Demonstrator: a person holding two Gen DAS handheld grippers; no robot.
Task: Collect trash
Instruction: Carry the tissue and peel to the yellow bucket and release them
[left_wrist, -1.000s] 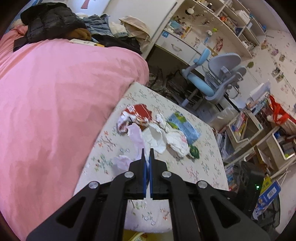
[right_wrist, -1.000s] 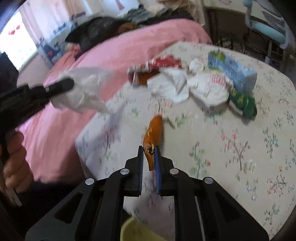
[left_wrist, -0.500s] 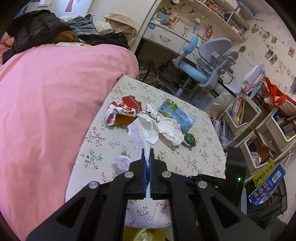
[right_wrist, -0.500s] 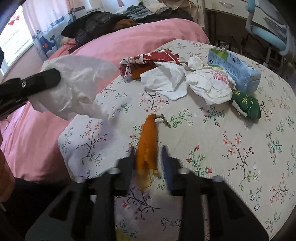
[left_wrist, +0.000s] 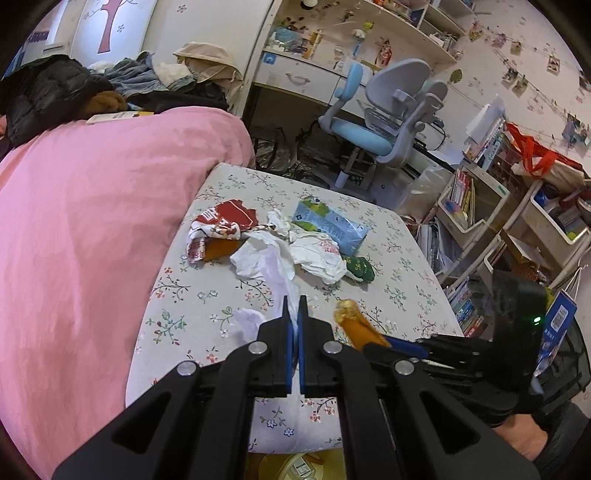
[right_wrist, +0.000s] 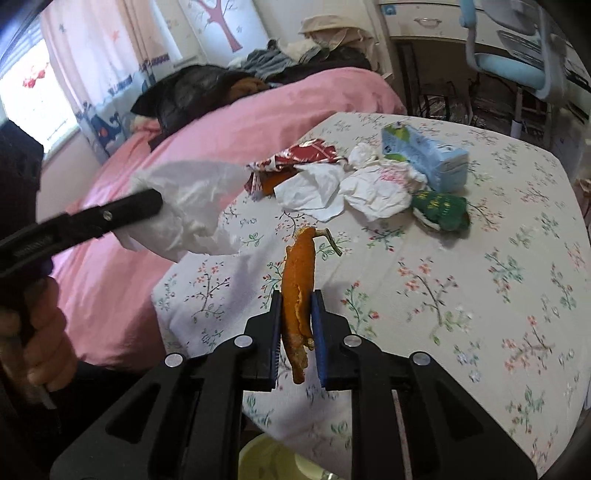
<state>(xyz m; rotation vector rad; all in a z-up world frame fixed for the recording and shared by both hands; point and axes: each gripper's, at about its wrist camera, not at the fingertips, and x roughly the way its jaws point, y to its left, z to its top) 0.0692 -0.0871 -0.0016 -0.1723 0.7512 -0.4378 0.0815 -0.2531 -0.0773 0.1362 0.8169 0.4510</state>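
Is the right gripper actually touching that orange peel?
Touching. The right wrist view shows the right gripper with both pads pressed against the orange peel, which hangs clear above the table.

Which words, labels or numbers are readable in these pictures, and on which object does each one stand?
Nothing reads clearly.
On the red wrapper: white characters, too blurred.
On the blue carton: print too small.
On the green packet: yellow marks, unreadable.
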